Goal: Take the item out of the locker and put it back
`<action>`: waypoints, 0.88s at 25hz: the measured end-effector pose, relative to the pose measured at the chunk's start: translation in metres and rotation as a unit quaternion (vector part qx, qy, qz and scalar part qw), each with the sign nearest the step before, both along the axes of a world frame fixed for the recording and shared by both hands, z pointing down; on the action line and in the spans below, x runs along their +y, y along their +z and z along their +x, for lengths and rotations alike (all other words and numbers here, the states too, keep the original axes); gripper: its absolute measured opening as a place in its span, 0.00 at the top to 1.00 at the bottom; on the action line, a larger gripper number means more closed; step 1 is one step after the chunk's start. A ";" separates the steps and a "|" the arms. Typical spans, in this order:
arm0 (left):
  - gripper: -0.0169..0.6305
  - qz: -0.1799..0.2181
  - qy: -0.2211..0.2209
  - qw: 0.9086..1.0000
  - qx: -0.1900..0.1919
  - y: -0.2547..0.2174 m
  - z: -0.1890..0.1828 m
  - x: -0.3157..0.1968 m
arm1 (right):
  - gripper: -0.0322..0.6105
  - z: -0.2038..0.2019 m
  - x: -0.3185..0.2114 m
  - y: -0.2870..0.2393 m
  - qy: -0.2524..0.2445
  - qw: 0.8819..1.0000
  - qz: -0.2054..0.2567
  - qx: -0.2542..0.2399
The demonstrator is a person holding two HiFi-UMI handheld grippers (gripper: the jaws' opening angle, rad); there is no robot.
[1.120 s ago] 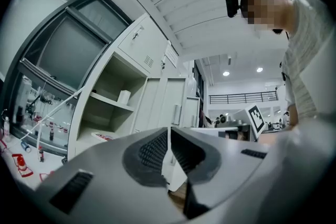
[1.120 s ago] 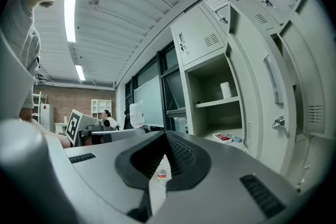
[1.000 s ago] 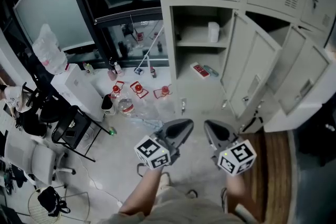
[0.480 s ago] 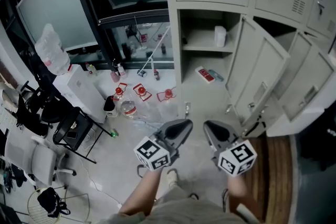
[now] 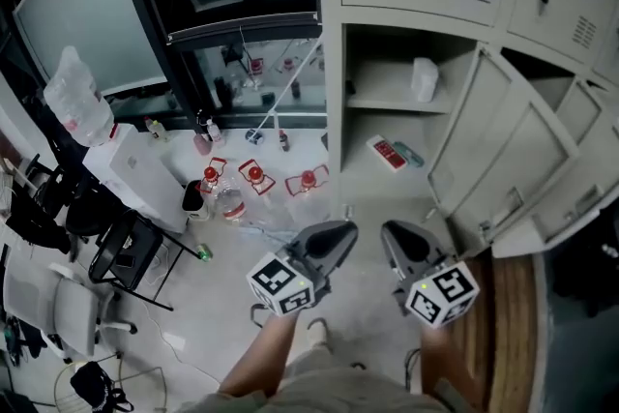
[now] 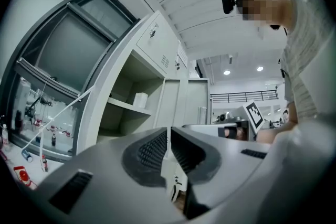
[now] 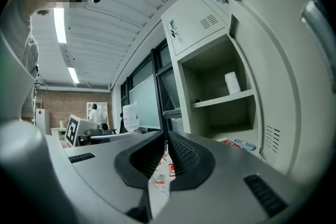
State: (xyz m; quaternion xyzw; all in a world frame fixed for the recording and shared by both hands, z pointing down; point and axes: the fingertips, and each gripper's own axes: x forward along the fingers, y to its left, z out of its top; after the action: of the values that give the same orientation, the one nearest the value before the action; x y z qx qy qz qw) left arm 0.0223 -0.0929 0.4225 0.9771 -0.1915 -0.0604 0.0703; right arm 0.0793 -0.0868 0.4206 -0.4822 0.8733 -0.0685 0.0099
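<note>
Both grippers are level, side by side in front of the open locker (image 5: 334,111), pointing at it, neither touching it. Left gripper (image 5: 337,235): jaws closed, pads together, nothing between them. Right gripper (image 5: 395,233): jaws closed too, empty (only floor clutter shows past the tips in its own view).

Inside the open compartment a white container (image 5: 424,78) stands upright on the shelf (image 5: 387,103), toward the right side. Below it, on the compartment bottom, a red box (image 5: 387,153) lies flat with a pale blue thing (image 5: 413,156) just beside it on the right; I cannot tell what the blue thing is. The door (image 5: 479,145) is swung out to the right, well apart from both grippers.

Left of the locker, bottles (image 5: 230,198) with red caps sit on the floor (image 5: 213,314) near the window base. The person's forearms show at the bottom edge of the head view.
</note>
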 end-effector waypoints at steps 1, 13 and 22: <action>0.96 0.001 0.004 1.000 0.000 0.001 0.000 -0.006 | 0.95 -0.001 -0.007 0.002 0.000 1.000 -0.003 0.000; 0.96 0.009 0.036 0.999 -0.002 -0.006 -0.004 -0.063 | 0.87 -0.014 -0.075 -0.010 0.028 0.999 -0.002 0.022; 0.96 0.033 0.034 0.999 0.004 -0.031 -0.005 -0.097 | 0.79 -0.008 -0.128 -0.044 0.055 0.996 0.030 0.061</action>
State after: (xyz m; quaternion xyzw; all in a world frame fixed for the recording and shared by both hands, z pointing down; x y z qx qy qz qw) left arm 0.0171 -0.1903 0.3913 0.9845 -0.1561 -0.0684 0.0410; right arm 0.0717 -0.2147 0.3762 -0.5325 0.8460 -0.0119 -0.0247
